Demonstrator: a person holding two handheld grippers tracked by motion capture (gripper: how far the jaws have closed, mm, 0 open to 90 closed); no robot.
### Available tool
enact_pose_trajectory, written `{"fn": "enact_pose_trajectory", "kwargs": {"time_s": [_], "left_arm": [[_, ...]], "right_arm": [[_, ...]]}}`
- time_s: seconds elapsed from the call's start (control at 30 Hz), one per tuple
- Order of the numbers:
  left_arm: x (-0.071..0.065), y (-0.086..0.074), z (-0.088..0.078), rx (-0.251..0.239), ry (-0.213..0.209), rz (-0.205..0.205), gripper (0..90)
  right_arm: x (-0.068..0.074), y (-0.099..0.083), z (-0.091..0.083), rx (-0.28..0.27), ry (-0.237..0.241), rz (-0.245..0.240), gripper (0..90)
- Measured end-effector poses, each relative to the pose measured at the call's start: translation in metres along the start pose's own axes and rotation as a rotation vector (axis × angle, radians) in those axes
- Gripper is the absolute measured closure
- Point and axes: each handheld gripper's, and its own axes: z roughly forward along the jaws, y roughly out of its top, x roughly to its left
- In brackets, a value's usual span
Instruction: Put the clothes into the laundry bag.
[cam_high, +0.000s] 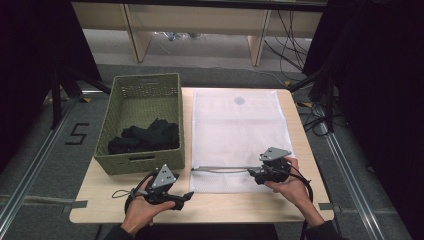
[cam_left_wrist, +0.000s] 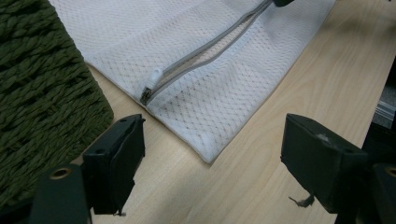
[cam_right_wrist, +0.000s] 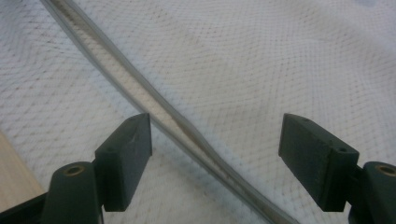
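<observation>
A white mesh laundry bag (cam_high: 237, 130) lies flat on the wooden table (cam_high: 225, 206), with its grey zipper (cam_high: 220, 168) running along the near edge. My right gripper (cam_high: 252, 173) hovers over the right part of that zipper, jaws open. In the right gripper view the zipper (cam_right_wrist: 154, 105) passes between the open jaws of that gripper (cam_right_wrist: 217, 123), and the pads do not touch it. My left gripper (cam_high: 188, 195) rests near the table's front edge, open and empty. In the left gripper view this gripper (cam_left_wrist: 215, 123) faces the bag's near corner (cam_left_wrist: 205, 149) and the zipper pull (cam_left_wrist: 152, 84).
A green woven basket (cam_high: 145, 79) stands left of the bag with dark clothes (cam_high: 145, 137) inside; its wall (cam_left_wrist: 42, 93) is close beside my left gripper. Bare wood lies along the table's front edge. Cables and shelf legs are on the floor beyond.
</observation>
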Motion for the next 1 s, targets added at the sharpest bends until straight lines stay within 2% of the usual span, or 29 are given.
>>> {"fn": "enact_pose_trajectory", "kwargs": {"time_s": [0.07,0.23,0.3,0.37,0.4,0.43,0.47,0.5,0.53,0.6,0.7,0.77,0.83,0.87,0.9,0.93,1.0], "left_arm": [[-0.001,-0.001,0.000,0.002,0.006,0.010,21.5],[0.000,-0.001,0.001,0.005,0.008,0.005,21.6],[0.000,-0.002,0.000,0.017,0.012,0.016,21.7],[0.000,-0.002,0.000,0.006,0.009,0.014,21.7],[0.000,-0.002,0.000,0.004,0.014,-0.010,21.7],[0.000,-0.002,0.000,0.004,0.014,-0.010,21.7],[0.001,-0.002,-0.001,0.015,0.015,0.003,21.7],[0.001,-0.002,-0.001,0.016,0.015,0.003,21.7],[0.000,-0.003,-0.001,0.005,0.012,-0.002,21.7],[0.001,-0.002,-0.002,0.014,0.005,0.001,21.7],[0.001,-0.003,-0.001,0.010,0.015,0.002,21.7],[0.001,-0.002,-0.003,0.015,0.002,0.005,21.7],[0.000,-0.002,-0.002,0.008,0.005,0.000,21.7],[0.000,-0.002,-0.002,0.013,0.016,0.010,21.7],[0.000,-0.002,-0.002,0.017,0.018,0.006,21.7],[0.000,-0.002,-0.002,0.016,0.018,0.009,21.7],[0.000,-0.002,-0.002,0.010,0.005,0.001,21.7]], "right_arm": [[0.001,0.005,0.010,0.019,0.000,-0.018,26.7],[0.003,0.012,0.021,0.029,0.001,-0.039,27.0],[0.004,0.015,0.027,0.038,-0.002,-0.051,27.1],[0.004,0.018,0.032,0.039,0.001,-0.060,27.4],[0.004,0.020,0.036,0.042,0.003,-0.067,28.3],[0.004,0.020,0.036,0.042,0.003,-0.067,28.3],[0.006,0.023,0.039,0.045,-0.001,-0.090,29.2],[0.006,0.023,0.039,0.045,-0.001,-0.090,29.2],[0.007,0.024,0.042,0.042,-0.006,-0.105,29.2],[0.008,0.025,0.048,0.058,-0.015,-0.133,29.8],[0.006,0.026,0.051,0.069,-0.016,-0.126,30.4],[0.003,0.026,0.053,0.065,-0.044,-0.140,30.7],[0.002,0.026,0.054,0.061,-0.050,-0.139,31.1],[-0.001,0.026,0.054,0.062,-0.059,-0.137,32.1],[-0.004,0.025,0.054,0.068,-0.082,-0.135,32.1],[-0.007,0.025,0.054,0.061,-0.089,-0.114,32.4],[-0.012,0.024,0.054,0.057,-0.058,-0.066,32.8]]}}
